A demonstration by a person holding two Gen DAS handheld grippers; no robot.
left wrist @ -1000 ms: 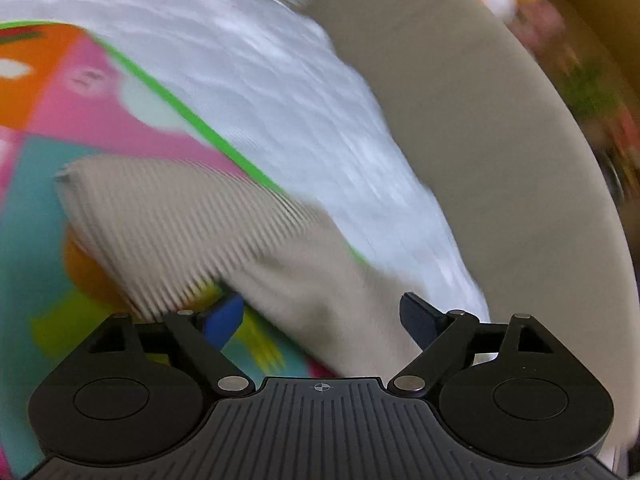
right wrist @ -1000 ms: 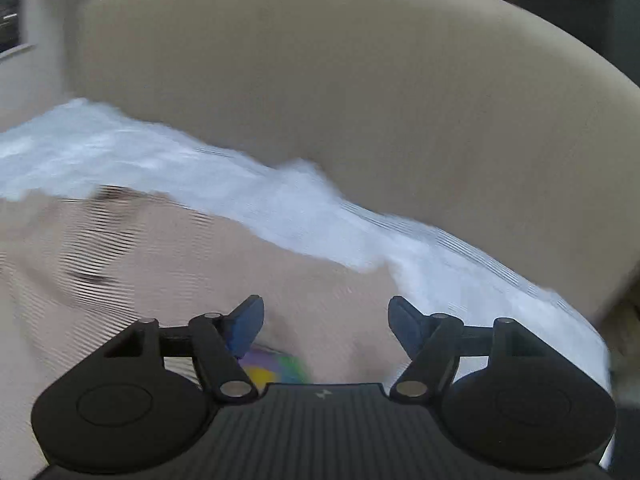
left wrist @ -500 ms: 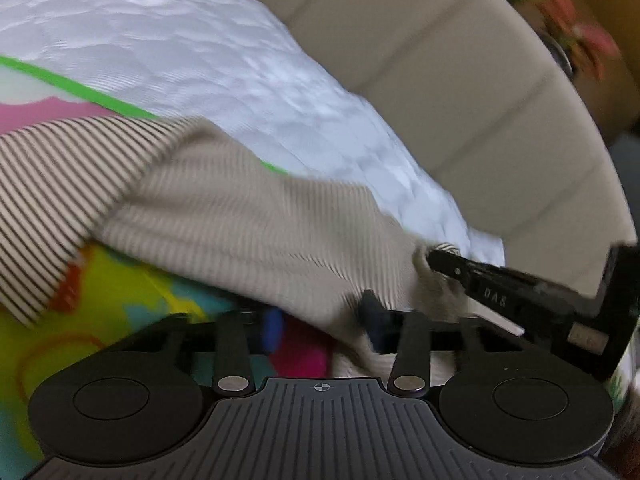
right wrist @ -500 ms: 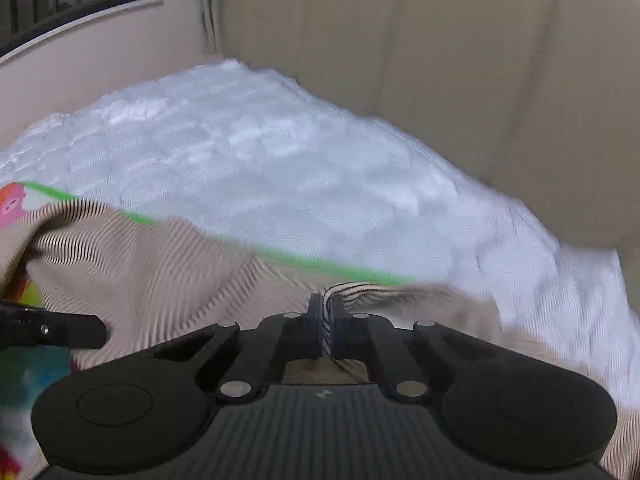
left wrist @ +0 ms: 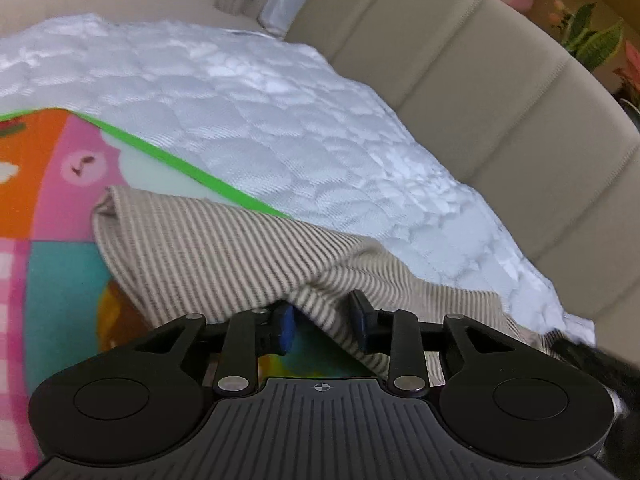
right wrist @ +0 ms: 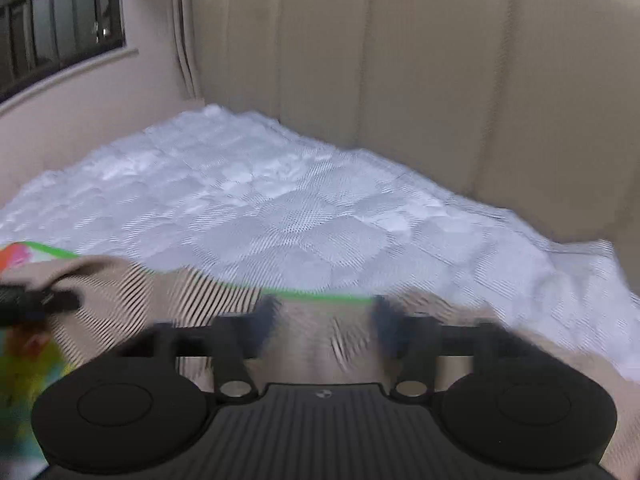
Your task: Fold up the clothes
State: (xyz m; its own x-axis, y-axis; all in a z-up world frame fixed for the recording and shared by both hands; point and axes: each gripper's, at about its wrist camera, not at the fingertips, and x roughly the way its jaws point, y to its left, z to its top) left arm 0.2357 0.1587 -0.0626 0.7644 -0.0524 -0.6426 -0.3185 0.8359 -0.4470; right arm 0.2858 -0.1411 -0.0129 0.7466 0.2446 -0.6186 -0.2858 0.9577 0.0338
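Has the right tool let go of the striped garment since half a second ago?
Yes. The right tool was pinched shut on the striped garment near the mat's green border; its jaws have just been opening and now stand apart over the cloth.

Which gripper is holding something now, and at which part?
The left gripper pinches a raised fold of the striped garment near its edge. The right gripper holds nothing; its jaws just opened over the cloth.

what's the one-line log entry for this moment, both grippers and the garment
left gripper: closing, fold of striped garment between pads | right gripper: just opened, jaws apart over garment, holding nothing | garment: on colourful mat
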